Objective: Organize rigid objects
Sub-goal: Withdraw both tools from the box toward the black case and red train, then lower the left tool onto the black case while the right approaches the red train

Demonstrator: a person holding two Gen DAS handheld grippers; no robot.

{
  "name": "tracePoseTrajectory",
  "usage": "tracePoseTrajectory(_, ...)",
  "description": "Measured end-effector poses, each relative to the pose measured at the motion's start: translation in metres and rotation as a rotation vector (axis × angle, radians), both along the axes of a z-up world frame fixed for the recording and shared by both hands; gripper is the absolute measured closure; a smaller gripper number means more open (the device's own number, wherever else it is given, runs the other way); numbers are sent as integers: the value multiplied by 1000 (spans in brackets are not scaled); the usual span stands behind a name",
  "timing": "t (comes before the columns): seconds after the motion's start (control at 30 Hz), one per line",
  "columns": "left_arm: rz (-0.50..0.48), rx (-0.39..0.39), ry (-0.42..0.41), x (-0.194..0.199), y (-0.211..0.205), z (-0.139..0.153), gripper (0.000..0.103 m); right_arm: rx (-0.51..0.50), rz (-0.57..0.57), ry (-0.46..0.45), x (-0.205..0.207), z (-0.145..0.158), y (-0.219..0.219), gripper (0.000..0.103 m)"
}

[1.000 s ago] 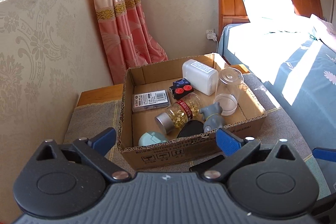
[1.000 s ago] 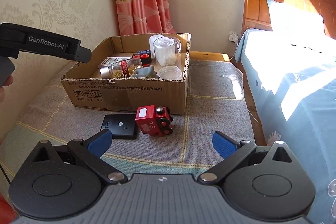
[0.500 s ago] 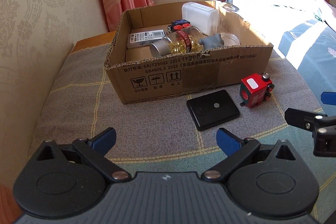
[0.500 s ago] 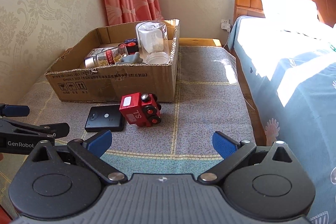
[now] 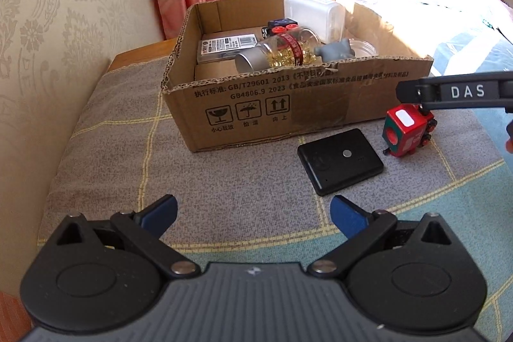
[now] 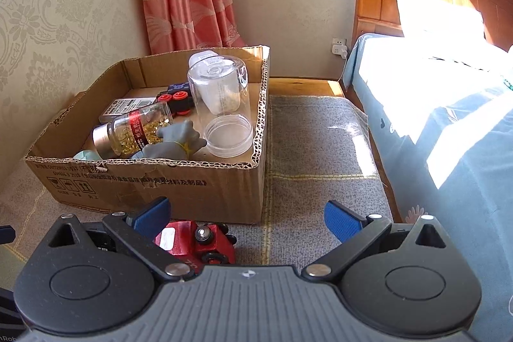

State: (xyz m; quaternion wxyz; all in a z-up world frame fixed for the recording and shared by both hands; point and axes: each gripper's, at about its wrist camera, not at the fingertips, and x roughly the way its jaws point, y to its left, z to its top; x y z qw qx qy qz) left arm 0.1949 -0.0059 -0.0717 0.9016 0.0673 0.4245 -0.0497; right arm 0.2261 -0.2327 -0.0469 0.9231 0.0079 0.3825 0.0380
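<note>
- Right wrist view showed the right gripper (image 6: 247, 212) had dropped low over the red toy train (image 6: 195, 242), jaws wide open and empty; a second earlier the train lay well ahead of it.
- Left wrist view: the left gripper (image 5: 253, 209), jaws open and empty, had pulled back from above the cardboard box (image 5: 288, 104) to hover over the surface.
- Judged: the train was next to be picked up.
- The black flat device (image 5: 341, 161) lay on the surface at 12 o'clock, the train at its 3 o'clock.
- The box held a capsule bottle (image 6: 134, 130), clear jar (image 6: 221, 104), grey figure (image 6: 176, 143) and white container (image 5: 312, 10).
</note>
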Motion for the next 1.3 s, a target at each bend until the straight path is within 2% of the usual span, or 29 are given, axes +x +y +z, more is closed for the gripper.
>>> tracePoseTrajectory(0.1,0,-3,5,1,3,-2,2,-17,5,10,4,-7,0,0)
tracePoseTrajectory(0.17,2,-11,7,1,6,-3,2,6,11,15,1,-8,-3,0)
tracePoseTrajectory(0.37,-5,-32,6,0,8,-4,2,18,12,33,-26,-6,-12,0)
tracePoseTrajectory(0.47,-6,-38,3,-3,10,-3,2,-15,12,52,-38,-6,-11,0)
tracePoseTrajectory(0.57,-3,-42,-3,-4,11,-1,2,-35,32,21,-45,1,-7,0)
tracePoseTrajectory(0.7,6,-47,-5,-7,13,1,2,-54,49,-19,-28,12,4,0)
tracePoseTrajectory(0.8,9,-47,-9,-9,14,3,2,-89,48,-18,-5,6,12,0)
tracePoseTrajectory(1.03,-3,-51,-6,-8,11,3,2,-52,19,5,12,-6,7,0)
tracePoseTrajectory(1.3,-6,-54,-10,-7,9,3,2,-95,61,41,-22,-10,4,0)
